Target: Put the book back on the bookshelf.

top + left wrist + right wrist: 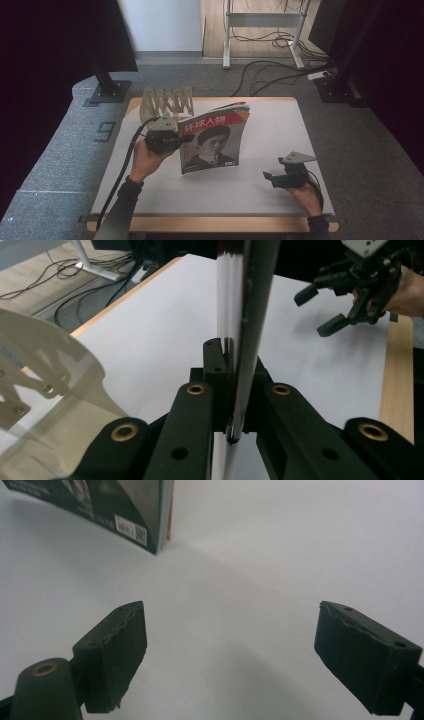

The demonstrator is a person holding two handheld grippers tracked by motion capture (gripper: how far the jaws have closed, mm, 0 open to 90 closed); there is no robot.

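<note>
While clamped, magazine [212, 140] stands upright.

Left tongs [175, 141]: matte black blocky plastic, brass-ringed pivot holes along the linked arms, thick black cable trailing back. Right tongs [270, 178]: same black build, grey three-cornered plate on top, chunky pads with rough serrated inner faces. Person wears dark long sleeves [122, 200], ribbed cuffs.

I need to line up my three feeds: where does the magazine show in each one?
High view: the magazine stands upright at table centre, its left edge clamped by the left gripper.
Left gripper view: edge-on, a dark vertical strip at centre.
Right gripper view: its lower corner, top left.
Shared landmark: the white tabletop.
</note>
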